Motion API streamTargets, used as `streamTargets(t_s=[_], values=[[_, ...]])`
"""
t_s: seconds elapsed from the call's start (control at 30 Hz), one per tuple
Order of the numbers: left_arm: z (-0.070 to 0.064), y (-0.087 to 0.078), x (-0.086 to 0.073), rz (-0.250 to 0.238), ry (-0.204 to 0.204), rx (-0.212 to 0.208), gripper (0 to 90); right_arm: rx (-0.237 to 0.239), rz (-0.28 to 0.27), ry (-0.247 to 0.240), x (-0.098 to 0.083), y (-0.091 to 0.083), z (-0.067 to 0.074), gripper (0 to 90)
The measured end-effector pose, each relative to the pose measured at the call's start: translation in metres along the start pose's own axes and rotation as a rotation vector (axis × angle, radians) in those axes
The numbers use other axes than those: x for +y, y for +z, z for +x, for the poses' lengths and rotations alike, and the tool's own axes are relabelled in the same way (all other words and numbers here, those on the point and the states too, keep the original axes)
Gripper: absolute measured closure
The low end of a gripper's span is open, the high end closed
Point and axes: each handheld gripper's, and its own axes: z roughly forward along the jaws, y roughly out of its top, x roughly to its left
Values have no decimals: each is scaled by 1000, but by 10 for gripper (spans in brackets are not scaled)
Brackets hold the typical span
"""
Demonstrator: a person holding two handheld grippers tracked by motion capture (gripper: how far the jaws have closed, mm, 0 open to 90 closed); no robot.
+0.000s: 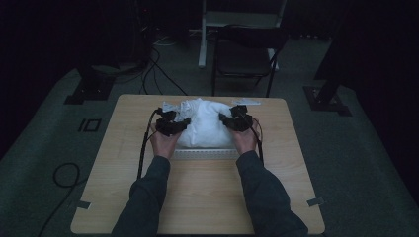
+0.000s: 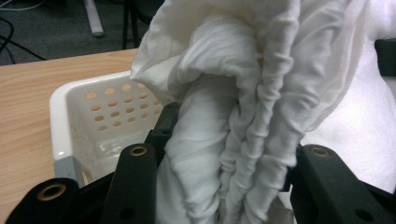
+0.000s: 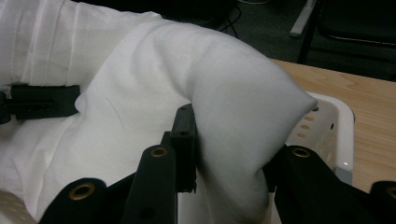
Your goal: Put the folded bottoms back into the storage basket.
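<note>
My left gripper [image 2: 224, 186] is clamped on a gathered, pleated fold of the white cloth [image 2: 243, 93], and my right gripper [image 3: 224, 186] has its jaws closed on a smooth bulge of the same cloth [image 3: 154, 93]. From the high view, the left gripper [image 1: 170, 123] and right gripper [image 1: 237, 120] sit at either side of the cloth [image 1: 205, 123], which mounds over a white perforated basket [image 1: 205, 153] in the middle of the tabletop [image 1: 207, 197]. The basket's holed wall [image 2: 102, 112] shows just left of my left jaws, and its rim [image 3: 336, 126] just right of my right jaws. I judge I am at the step of lifting the cloth out of, or settling it into, the basket; I cannot tell which. Either way, the next move calls for both hands to travel together, so the cloth neither slips nor drags the light basket along.
</note>
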Motion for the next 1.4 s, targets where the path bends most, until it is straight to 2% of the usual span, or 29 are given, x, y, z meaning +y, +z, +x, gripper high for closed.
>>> streamTargets(t_s=[0.17, 0.63, 0.87, 1.13, 1.4], values=[[-5, 4, -3, 10, 21, 24, 572, -3, 10, 4, -4, 1, -2, 688], [-4, 9, -14, 46, 5, 29, 572, 2, 31, 11, -15, 8, -2, 688], [-9, 7, -17, 71, 17, 50, 570, -1, 42, 3, -20, 8, 1, 688], [-14, 9, -22, 96, 2, 66, 568, -2, 58, 5, -28, 10, -1, 688], [-12, 15, -29, 138, -18, 75, 559, -8, 93, -5, -32, 15, 0, 687]])
